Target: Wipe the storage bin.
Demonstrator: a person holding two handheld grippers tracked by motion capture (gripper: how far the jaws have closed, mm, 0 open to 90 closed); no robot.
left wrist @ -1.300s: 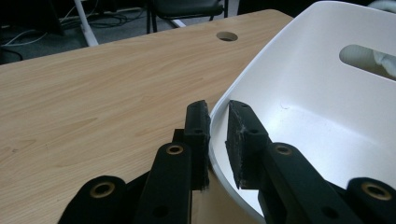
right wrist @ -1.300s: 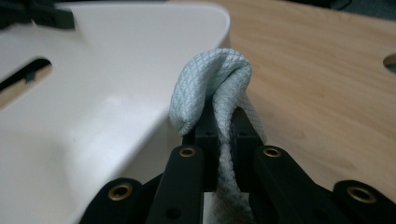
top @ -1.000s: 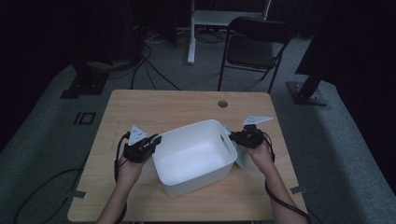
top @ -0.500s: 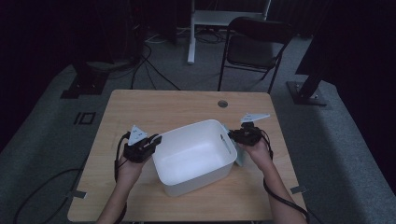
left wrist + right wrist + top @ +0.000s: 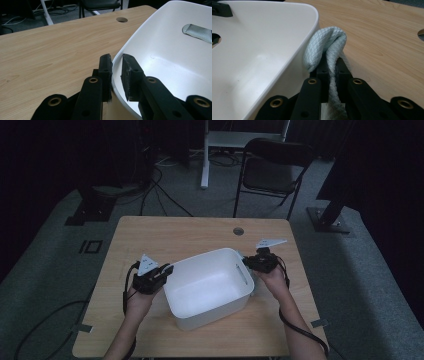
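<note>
Nearest the person, a white tub (image 5: 207,287) sat mid-table (image 5: 165,232), tilted a bit. At its 9 o'clock the left gripper (image 5: 116,65) had its jaws apart, straddling the rim, one jaw outside and one inside, not pinching. At the tub's 3 o'clock the right gripper (image 5: 331,66) was clamped on a pale quilted cloth (image 5: 325,46), bunched right against the tub's outer wall. Further back, at 12 o'clock past the table, stood a dark chair (image 5: 272,167).

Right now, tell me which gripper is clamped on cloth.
The right gripper: its jaws pinch a pale blue quilted cloth just outside the white tub. The left gripper straddles the tub's rim instead, with no cloth.
</note>
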